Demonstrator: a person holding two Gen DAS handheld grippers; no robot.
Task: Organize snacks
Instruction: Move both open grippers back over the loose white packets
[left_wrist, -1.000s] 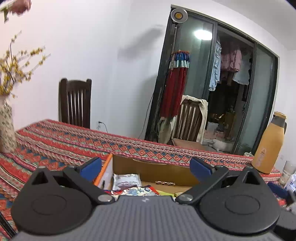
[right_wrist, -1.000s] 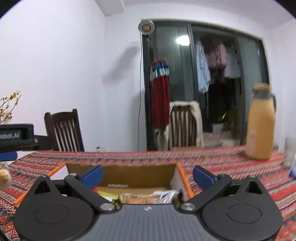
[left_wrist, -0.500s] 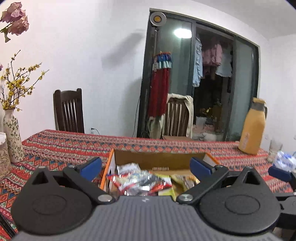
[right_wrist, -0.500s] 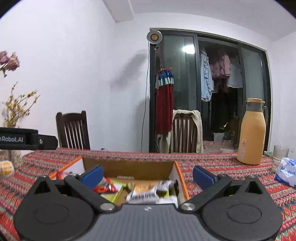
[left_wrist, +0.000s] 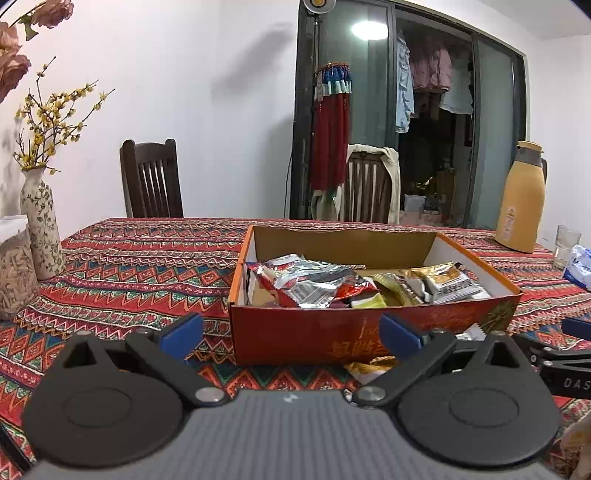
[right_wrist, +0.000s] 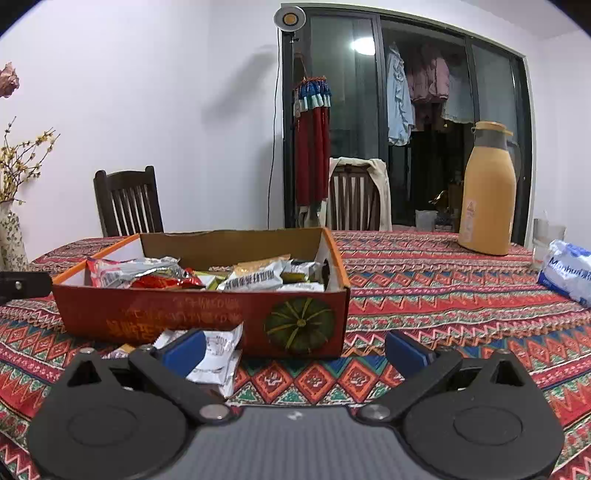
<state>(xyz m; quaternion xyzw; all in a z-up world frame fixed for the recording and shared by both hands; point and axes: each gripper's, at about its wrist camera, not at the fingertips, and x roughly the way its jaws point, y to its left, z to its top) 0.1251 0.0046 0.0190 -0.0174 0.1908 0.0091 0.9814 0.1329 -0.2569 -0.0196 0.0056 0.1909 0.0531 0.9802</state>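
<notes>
- The left gripper (left_wrist: 291, 334) sits low over the patterned tablecloth (left_wrist: 140, 266), held level and aimed at the near wall of the box (left_wrist: 306, 332); its blue pads (left_wrist: 181, 334) are spread wide apart with nothing between them.
- Left of the left gripper stand a jar (left_wrist: 13, 269) and a flowered vase (left_wrist: 40, 225), well apart from the box, with a broad strip of bare cloth between them and the box's left wall.
- Straight ahead of the left gripper the open box holds a heap of snack packets (left_wrist: 314, 280); the silver and red ones lie at its left end, the gold and white ones at its right end.
- A gold packet (left_wrist: 369, 367) lies on the cloth just before the box's near wall, close behind the left gripper's right pad.
- The right gripper (right_wrist: 293, 350) is also low and level, its fingers set wide apart and empty, pointed at the box's right front corner with the pumpkin picture (right_wrist: 299, 325).
- A white packet (right_wrist: 218, 354) lies on the cloth against the box's front wall, just beside the right gripper's left pad (right_wrist: 184, 350).
- Right of the right gripper the cloth lies open up to a yellow flask (right_wrist: 487, 192), a glass (right_wrist: 546, 236) and a white-and-blue bag (right_wrist: 569, 269) near the table's far right edge.
</notes>
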